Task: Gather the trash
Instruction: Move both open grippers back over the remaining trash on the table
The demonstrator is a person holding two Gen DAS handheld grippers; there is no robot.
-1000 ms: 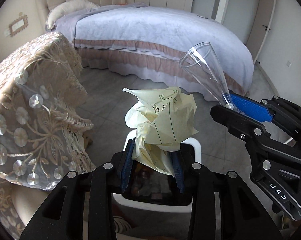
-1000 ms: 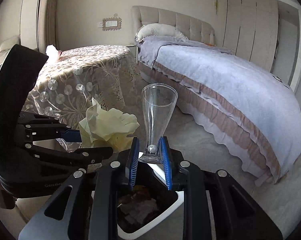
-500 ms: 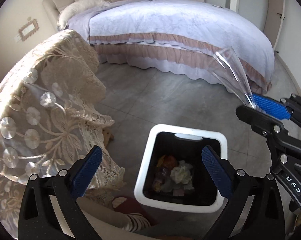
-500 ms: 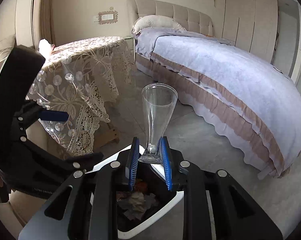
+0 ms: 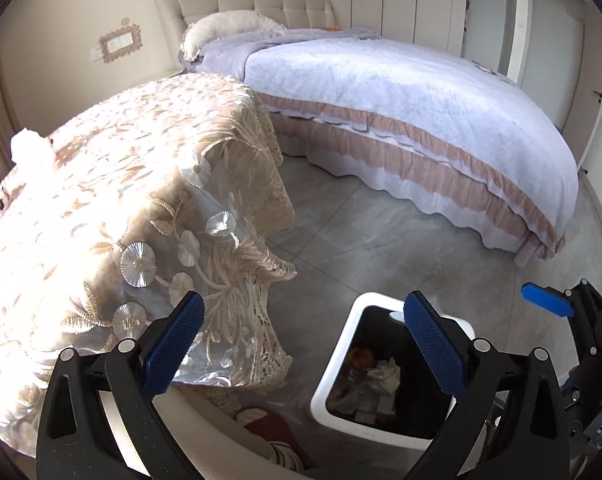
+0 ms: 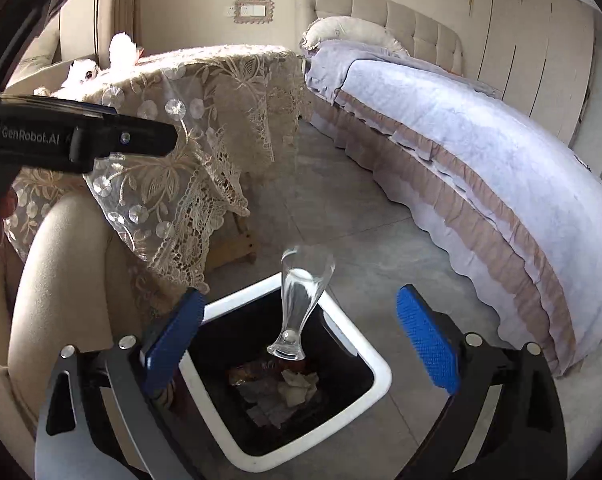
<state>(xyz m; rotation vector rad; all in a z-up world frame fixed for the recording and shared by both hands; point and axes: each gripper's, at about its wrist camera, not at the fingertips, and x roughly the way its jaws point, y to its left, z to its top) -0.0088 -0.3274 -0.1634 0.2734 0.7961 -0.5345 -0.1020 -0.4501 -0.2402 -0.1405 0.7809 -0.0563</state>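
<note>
Paper gone from left gripper [image 5: 301, 344], now spread empty beside the bin [image 6: 375, 376]; right gripper [image 6: 297, 340] jaws opening, clear plastic glass [image 6: 301, 304] loose between them, base-down, long axis tipping into bin directly below, right hand nearer.

A round table under a cream lace tablecloth [image 5: 149, 184] with embroidered flowers stands on the grey tiled floor [image 5: 381, 248]. Beside it is a bed [image 5: 401, 92] with a pale lilac cover, a pink frilled band and a tufted beige headboard [image 5: 245, 4]; a white pillow [image 5: 229, 28] lies at its head. A framed switch plate [image 6: 253, 11] hangs on the wall, and cream wardrobe doors [image 6: 541, 48] line the far side.
</note>
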